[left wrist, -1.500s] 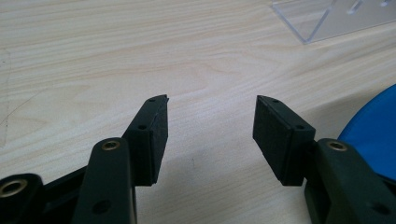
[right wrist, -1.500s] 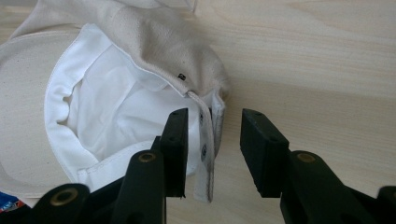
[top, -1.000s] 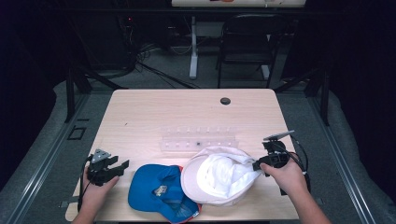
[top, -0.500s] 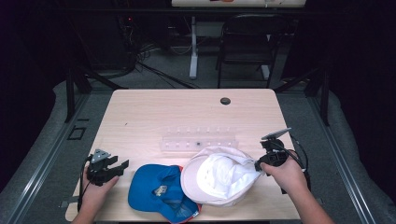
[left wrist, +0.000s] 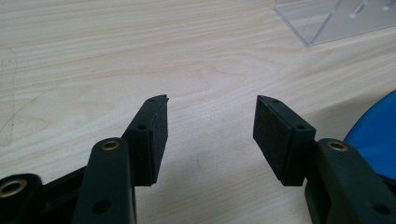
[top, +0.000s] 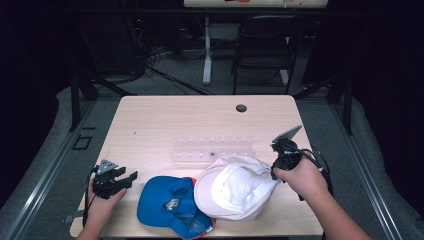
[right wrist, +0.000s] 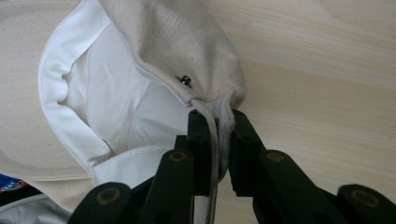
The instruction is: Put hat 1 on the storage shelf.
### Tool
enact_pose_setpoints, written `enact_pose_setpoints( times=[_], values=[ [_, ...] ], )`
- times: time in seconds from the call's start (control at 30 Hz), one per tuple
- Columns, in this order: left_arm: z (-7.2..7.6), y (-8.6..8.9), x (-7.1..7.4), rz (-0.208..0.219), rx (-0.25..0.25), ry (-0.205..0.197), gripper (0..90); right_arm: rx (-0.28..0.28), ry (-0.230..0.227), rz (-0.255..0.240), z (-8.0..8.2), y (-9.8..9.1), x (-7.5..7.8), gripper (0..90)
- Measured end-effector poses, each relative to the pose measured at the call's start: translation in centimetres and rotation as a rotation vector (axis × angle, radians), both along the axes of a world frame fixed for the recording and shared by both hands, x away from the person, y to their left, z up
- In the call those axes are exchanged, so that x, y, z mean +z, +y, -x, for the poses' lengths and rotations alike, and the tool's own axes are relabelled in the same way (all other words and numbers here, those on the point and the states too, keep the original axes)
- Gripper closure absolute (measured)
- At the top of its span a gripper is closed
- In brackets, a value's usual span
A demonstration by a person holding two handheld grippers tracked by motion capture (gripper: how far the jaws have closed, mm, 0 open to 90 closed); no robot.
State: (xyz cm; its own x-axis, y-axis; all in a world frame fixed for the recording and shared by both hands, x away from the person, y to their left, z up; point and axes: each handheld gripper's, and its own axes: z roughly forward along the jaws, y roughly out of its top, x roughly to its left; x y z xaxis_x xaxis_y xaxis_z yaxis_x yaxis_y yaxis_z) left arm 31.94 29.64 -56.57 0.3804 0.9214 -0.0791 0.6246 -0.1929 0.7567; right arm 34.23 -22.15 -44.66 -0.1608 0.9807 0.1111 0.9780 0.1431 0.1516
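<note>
This looks like a lab or recording studio rather than a home. A pale wooden counter [top: 165,125] stands alone on grey carpet, ringed by dark curtained walls. At twelve o'clock, cables [top: 165,75] trail across the floor beside a white stand [top: 207,55]; at one o'clock a black folding chair [top: 262,55] faces a second table's edge [top: 250,3].

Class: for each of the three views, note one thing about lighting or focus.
High view: table brightly lit, surroundings nearly black. Left gripper view: black jaws sharp, clear rack at the top softer. Right gripper view: white cap evenly lit, its edge pinched in the right gripper.
</note>
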Motion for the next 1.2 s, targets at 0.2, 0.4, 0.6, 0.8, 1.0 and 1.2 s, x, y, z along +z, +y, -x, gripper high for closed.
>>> enact_pose_setpoints(
  times=[0.2, 0.4, 0.6, 0.8, 1.0, 1.2],
  values=[
    [0.0, 0.0, 0.0, 0.002, 0.003, 0.0, 45.7, 0.006, 0.026, 0.066, -0.5, 1.4, 1.4, 81.1],
    [0.0, 0.1, 0.0, 0.002, 0.004, 0.0, 45.7, -0.007, 0.032, 0.081, -0.8, 2.2, 3.2, 81.1],
    [0.0, 0.1, 0.0, 0.003, 0.003, 0.0, 45.7, -0.017, 0.039, 0.093, -1.3, 3.2, 5.7, 81.2],
    [0.0, 0.2, 0.1, 0.006, 0.002, 0.008, 45.7, -0.019, 0.074, 0.106, -2.1, 4.4, 7.9, 81.4],
    [0.0, 0.2, 0.1, 0.009, 0.004, 0.006, 45.7, -0.019, 0.093, 0.135, -2.6, 5.9, 10.4, 81.5],
    [0.0, 0.3, 0.1, 0.011, 0.005, 0.005, 45.7, -0.028, 0.148, 0.075, -2.7, 6.1, 12.1, 81.5]
  ],
)
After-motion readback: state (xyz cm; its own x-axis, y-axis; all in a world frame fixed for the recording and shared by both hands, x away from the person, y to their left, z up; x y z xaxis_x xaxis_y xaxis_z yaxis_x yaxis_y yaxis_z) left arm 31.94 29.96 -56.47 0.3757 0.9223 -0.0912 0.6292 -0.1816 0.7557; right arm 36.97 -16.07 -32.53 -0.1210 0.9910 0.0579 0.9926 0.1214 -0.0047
